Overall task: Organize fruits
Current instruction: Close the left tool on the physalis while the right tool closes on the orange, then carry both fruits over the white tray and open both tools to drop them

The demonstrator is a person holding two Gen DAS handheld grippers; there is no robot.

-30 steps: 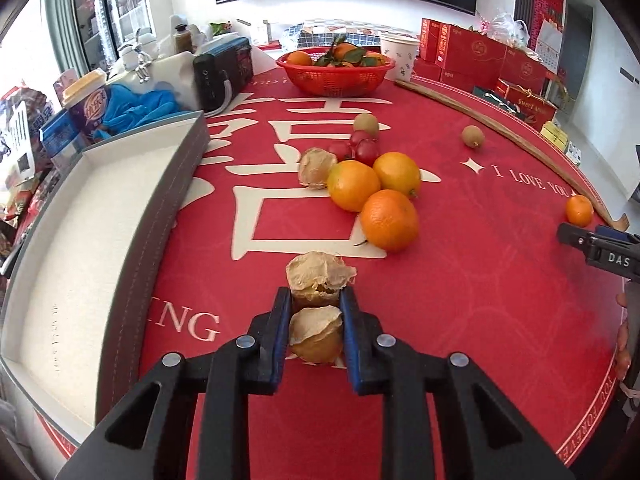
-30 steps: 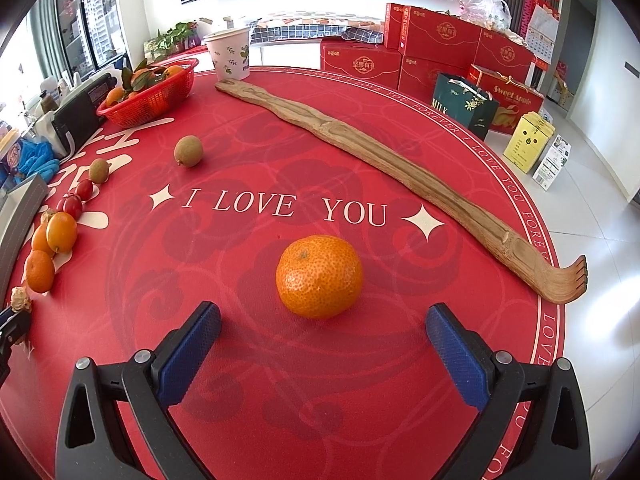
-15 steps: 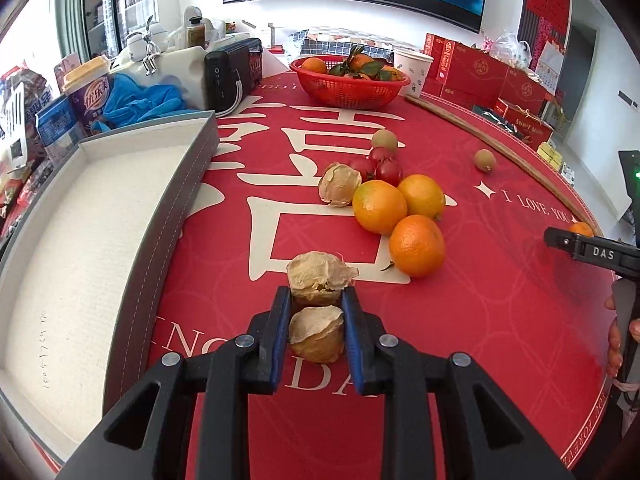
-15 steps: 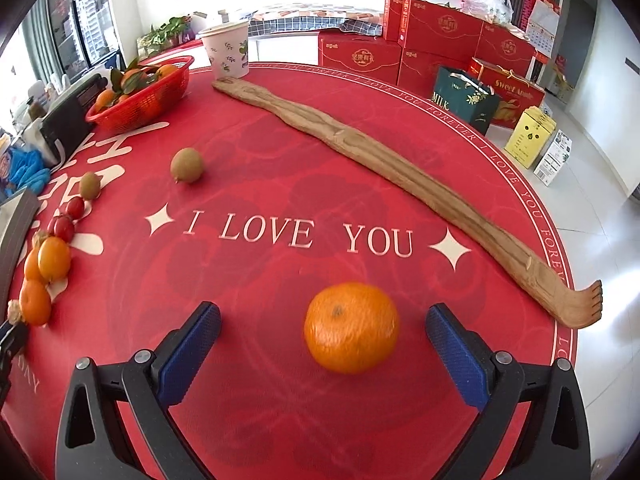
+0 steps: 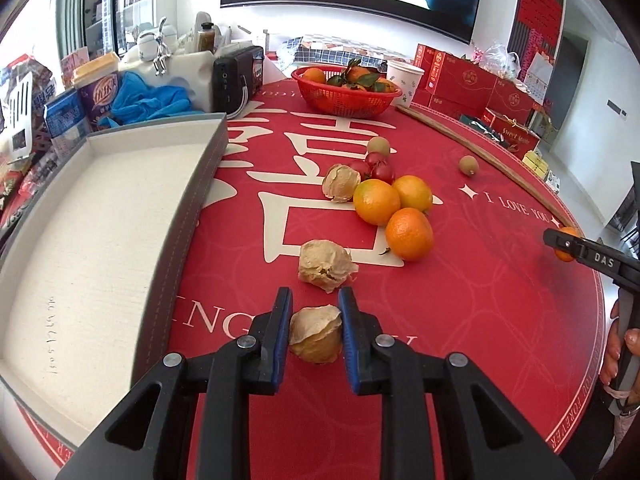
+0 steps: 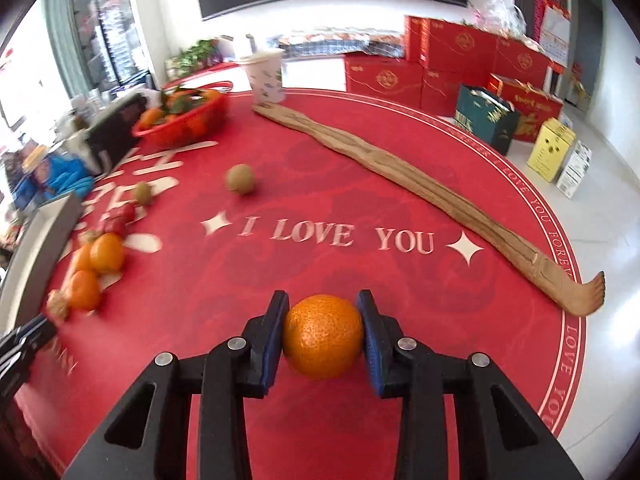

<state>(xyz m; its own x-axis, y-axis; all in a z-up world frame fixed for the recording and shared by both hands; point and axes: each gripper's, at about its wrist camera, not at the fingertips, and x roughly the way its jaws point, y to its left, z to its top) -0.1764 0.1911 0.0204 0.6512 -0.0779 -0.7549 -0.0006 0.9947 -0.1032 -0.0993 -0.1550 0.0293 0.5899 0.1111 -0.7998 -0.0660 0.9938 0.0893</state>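
The left claw [image 5: 314, 336] is clenched on a papery husked fruit [image 5: 316, 334], its blue pads pressing the husk on both sides, just nearer than a second husked fruit [image 5: 326, 265] that lies on the red tabletop [image 5: 480, 320]; the husk looks thin and brittle, so a hard squeeze could crush it or tear it open, and a loose one could let the light fruit slip out on the way to the grey tray [image 5: 172, 236] at the left; the tray's raised wall stands between the claw and the pale floor, so a low carry could knock the fruit against the rim. The right claw [image 6: 323, 334] has its jaws closing on a mandarin [image 6: 323, 336] near the right edge of the tabletop, pads already against its sides; the fruit is round and smooth-skinned, so a grip off its widest line could squirt it forward and send it rolling towards the edge or the long wooden back scratcher [image 6: 420, 184]. The heap of oranges [image 5: 394, 210] and small red fruits [image 5: 376, 166] sits mid-table; a sweeping arm could scatter them; the right view is blurred at its left side, so detail there is uncertain.
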